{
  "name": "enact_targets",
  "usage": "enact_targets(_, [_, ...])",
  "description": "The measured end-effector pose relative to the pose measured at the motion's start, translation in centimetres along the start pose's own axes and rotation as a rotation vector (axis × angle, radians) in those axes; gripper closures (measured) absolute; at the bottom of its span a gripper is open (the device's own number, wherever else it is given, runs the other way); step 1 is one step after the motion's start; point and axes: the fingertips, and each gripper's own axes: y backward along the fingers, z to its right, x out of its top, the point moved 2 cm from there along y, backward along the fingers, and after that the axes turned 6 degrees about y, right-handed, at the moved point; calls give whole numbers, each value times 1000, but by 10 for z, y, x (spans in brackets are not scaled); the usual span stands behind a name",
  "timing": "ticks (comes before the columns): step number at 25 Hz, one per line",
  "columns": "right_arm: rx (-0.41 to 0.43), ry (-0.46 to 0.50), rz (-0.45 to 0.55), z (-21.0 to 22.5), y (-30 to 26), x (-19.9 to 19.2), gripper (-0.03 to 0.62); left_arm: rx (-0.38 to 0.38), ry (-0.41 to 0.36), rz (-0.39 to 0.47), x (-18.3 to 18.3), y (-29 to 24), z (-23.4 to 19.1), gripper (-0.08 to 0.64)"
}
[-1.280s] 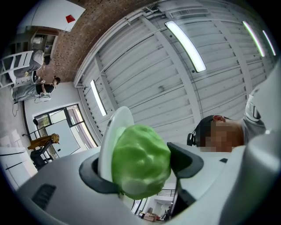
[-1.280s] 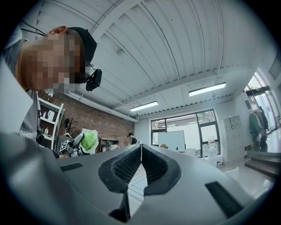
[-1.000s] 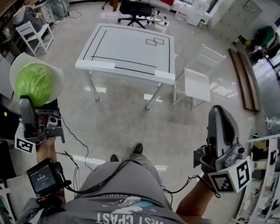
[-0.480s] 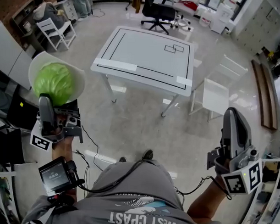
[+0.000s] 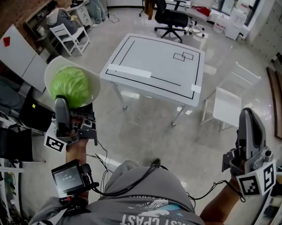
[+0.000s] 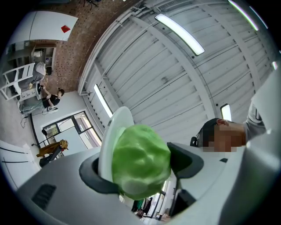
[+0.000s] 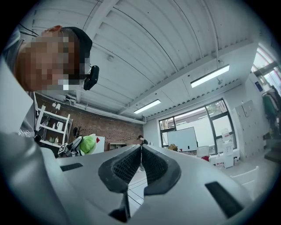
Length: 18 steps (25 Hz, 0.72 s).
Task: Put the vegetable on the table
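A green cabbage (image 5: 71,86) rests in a white bowl (image 5: 93,80), and my left gripper (image 5: 72,94) is shut on both, holding them up at the left of the head view. In the left gripper view the cabbage (image 6: 140,160) and the bowl's rim (image 6: 115,132) sit between the two dark pads, pointing up at the ceiling. My right gripper (image 5: 250,123) stands upright at the right, shut with nothing in it; its pads (image 7: 128,167) meet in the right gripper view. The white table (image 5: 156,64) with black tape lines stands ahead, some way off.
A white chair (image 5: 227,101) stands at the table's right side, another white chair (image 5: 70,35) at the far left, and a black office chair (image 5: 169,16) behind the table. Shelving and dark boxes (image 5: 11,128) crowd the left. Cables trail on the floor by my feet.
The table has come closer and shifted right in the head view as the person walks toward it. Both grippers keep their hold and posture.
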Motion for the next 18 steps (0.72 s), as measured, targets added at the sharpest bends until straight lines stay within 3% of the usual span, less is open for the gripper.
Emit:
enact_targets(7, [8,-18,-10,8,-5,-7,586,-16,7,-16,-9,-14,-2,212])
enact_targets(18, [-64,1,-47,8,-46,-17,586,-24,86,-37,-1,-33,-68,212])
